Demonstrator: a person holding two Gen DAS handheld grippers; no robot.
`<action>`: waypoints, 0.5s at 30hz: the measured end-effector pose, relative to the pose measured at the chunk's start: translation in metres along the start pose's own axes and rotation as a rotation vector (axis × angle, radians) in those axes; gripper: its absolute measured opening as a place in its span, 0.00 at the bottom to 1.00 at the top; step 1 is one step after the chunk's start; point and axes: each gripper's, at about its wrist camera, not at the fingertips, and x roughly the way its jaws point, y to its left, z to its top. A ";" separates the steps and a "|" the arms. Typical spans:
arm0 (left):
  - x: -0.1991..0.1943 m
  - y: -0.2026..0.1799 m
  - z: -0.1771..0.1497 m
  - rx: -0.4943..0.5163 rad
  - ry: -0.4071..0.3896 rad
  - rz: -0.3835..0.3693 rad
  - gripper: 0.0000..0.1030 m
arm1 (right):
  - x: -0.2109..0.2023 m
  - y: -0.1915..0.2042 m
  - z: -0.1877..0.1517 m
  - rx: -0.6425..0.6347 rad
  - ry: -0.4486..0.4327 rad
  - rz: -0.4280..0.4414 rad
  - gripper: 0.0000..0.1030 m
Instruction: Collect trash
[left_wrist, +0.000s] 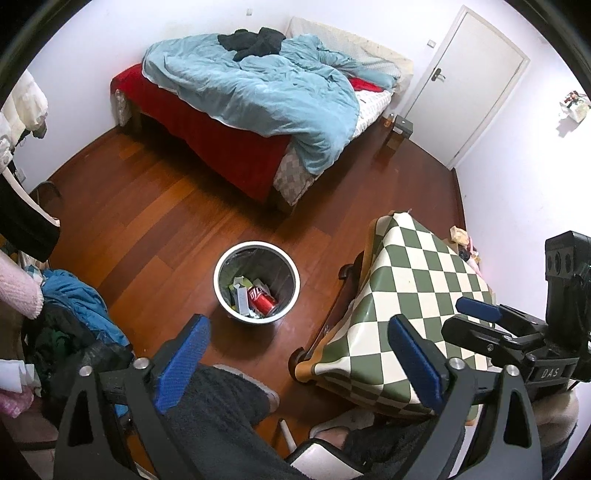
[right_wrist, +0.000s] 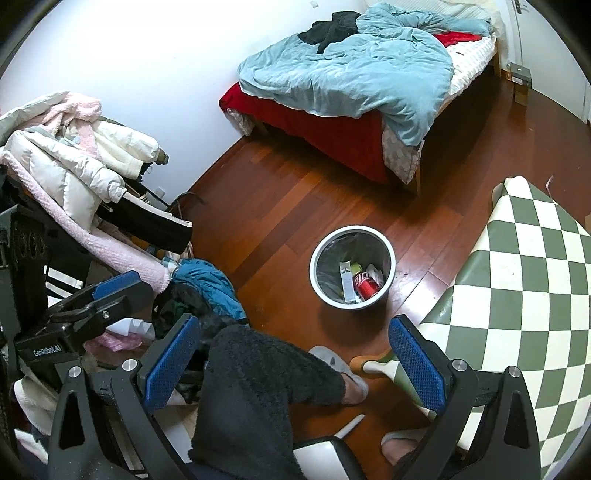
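A round white trash bin (left_wrist: 221, 295) with a dark liner stands on the wooden floor; it also shows in the right wrist view (right_wrist: 316, 280). Inside lie a red soda can (left_wrist: 263, 301) (right_wrist: 365, 286), a white carton (left_wrist: 242, 297) (right_wrist: 347, 282) and other scraps. My left gripper (left_wrist: 299, 362) is open and empty, held high above the floor, with the bin ahead of it. My right gripper (right_wrist: 295, 360) is open and empty too. It also shows in the left wrist view (left_wrist: 476, 314) over the table.
A table with a green-and-white checked cloth (left_wrist: 413, 295) (right_wrist: 517, 295) stands right of the bin. A bed (left_wrist: 258, 110) lies at the back, a door (left_wrist: 476, 81) at the far right. Piled clothes (right_wrist: 81, 177) fill the left side. The person's legs (right_wrist: 251, 387) are below the grippers.
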 end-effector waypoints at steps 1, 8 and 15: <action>0.001 0.000 0.000 -0.001 0.002 0.000 0.98 | 0.000 -0.001 0.000 0.001 0.002 -0.002 1.00; 0.003 -0.001 -0.001 0.002 0.018 -0.005 0.98 | 0.003 -0.008 0.004 0.011 0.016 -0.015 1.00; 0.005 -0.002 -0.001 0.010 0.028 -0.017 0.98 | 0.002 -0.008 0.005 0.008 0.018 -0.020 1.00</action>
